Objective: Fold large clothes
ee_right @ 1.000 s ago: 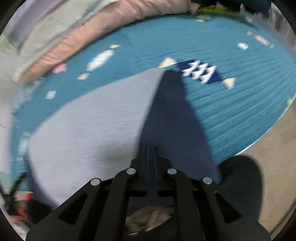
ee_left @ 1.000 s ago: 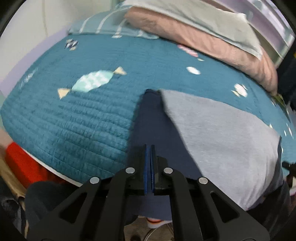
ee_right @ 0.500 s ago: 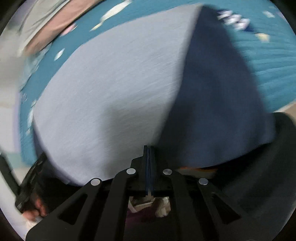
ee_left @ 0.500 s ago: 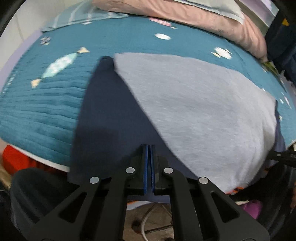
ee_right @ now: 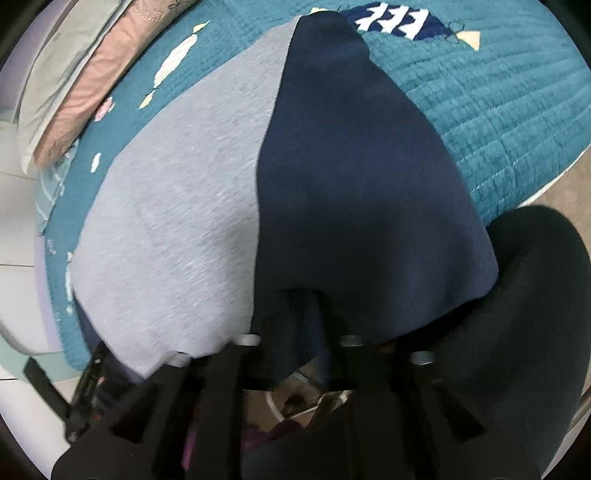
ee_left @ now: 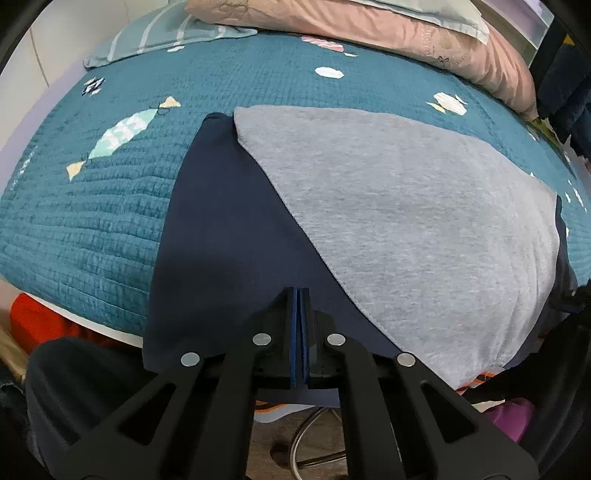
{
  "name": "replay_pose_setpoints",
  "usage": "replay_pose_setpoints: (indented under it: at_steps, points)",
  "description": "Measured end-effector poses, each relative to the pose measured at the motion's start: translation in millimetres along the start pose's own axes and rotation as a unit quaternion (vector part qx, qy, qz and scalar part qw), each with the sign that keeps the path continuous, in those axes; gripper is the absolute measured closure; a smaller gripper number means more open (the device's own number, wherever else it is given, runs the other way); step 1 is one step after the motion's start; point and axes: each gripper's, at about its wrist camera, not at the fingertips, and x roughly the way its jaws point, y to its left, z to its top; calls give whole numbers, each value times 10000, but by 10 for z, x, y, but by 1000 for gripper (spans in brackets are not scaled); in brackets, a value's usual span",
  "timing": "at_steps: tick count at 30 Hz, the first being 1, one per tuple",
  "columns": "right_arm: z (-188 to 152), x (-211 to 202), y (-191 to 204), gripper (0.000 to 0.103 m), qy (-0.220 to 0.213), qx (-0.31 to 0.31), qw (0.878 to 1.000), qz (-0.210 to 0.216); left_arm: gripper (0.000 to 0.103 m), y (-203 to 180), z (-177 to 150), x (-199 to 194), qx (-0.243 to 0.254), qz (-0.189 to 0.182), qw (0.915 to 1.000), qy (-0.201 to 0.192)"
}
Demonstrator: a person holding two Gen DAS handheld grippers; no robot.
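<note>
A large garment with a grey body (ee_left: 406, 206) and navy side panels (ee_left: 229, 236) lies spread on the teal quilt (ee_left: 92, 221), its near hem hanging over the bed's edge. My left gripper (ee_left: 299, 299) is shut, its blue pads pinching the navy hem at the near left corner. In the right wrist view the same grey body (ee_right: 177, 206) and navy panel (ee_right: 351, 184) fill the frame. My right gripper (ee_right: 295, 317) is blurred and its jaws are opening. The navy hem (ee_right: 295, 343) droops loose between the spread fingers, and the pads do not press on it.
Pink and pale folded bedding (ee_left: 369, 26) and a striped pillow (ee_left: 166, 33) line the far side of the bed. A red object (ee_left: 33, 317) sits under the bed's left edge. A stool base (ee_left: 306, 435) stands on the floor below. A person's dark trouser leg (ee_right: 517, 332) is close on the right.
Both grippers have come down towards the bed's near edge, laying the garment flat on the quilt. The right gripper, shut on the navy hem before, now has its jaws apart.
</note>
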Motion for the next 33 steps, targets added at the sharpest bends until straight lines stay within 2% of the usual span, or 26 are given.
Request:
replay_pose_setpoints:
  at_steps: [2, 3, 4, 7, 9, 10, 13, 15, 18, 20, 24, 26, 28, 29, 30, 31, 32, 33]
  points:
    - [-1, -230, 59, 29, -370, -164, 9992, 73, 85, -5, 34, -101, -29, -32, 10000, -54]
    - [22, -337, 106, 28, -497, -302, 9982, 121, 70, 5, 59, -168, -47, -76, 9999, -140]
    - [59, -428, 144, 27, -575, -399, 9974, 171, 60, 16, 94, -234, -67, -159, 9996, -233]
    - [277, -662, 219, 18, -857, -550, 9945, 231, 56, 76, 268, -335, -161, -378, 9987, -302]
    - [474, -756, 253, 17, -971, -682, 9929, 28, 54, 149, 425, -332, -256, -420, 9982, -335]
    - [578, -781, 262, 17, -1001, -739, 9922, -27, 49, 179, 495, -316, -272, -395, 9983, -328]
    - [910, -800, 236, 15, -959, -805, 9921, -25, 40, 320, 759, -218, -324, -180, 9989, -296]
    - [1044, -789, 111, 15, -832, -794, 9934, -49, 35, 435, 909, -117, -423, -177, 9987, -229]
    - [1301, -514, 44, 15, -542, -767, 9953, -239, 35, 643, 1116, 123, -729, -202, 9971, -6]
    - [1407, -327, -14, 15, -377, -669, 9962, -410, 35, 794, 1222, 304, -1037, -358, 9938, 206]
    - [1573, -5, -128, 15, -116, -476, 9982, -341, 35, 958, 1334, 564, -1445, -654, 9865, 403]
    - [1594, 112, -190, 15, -48, -272, 9991, -323, 35, 984, 1352, 627, -1580, -754, 9840, 343]
    - [1594, 121, -126, 14, -275, -408, 9982, -334, 37, 970, 1355, 628, -1625, -755, 9837, 135]
    - [1574, 108, -89, 16, -417, -533, 9973, -300, 48, 950, 1355, 635, -1615, -762, 9839, 63]
    - [1559, 104, -53, 28, -517, -583, 9964, -323, 54, 916, 1358, 650, -1589, -764, 9843, 61]
    - [1539, 87, -36, 35, -612, -607, 9951, -478, 59, 878, 1353, 650, -1543, -714, 9854, 20]
    - [1521, 63, -23, 47, -681, -616, 9940, -596, 62, 834, 1348, 628, -1465, -635, 9872, -53]
    - [1513, 29, -16, 64, -742, -609, 9940, -521, 66, 807, 1343, 612, -1437, -622, 9876, -103]
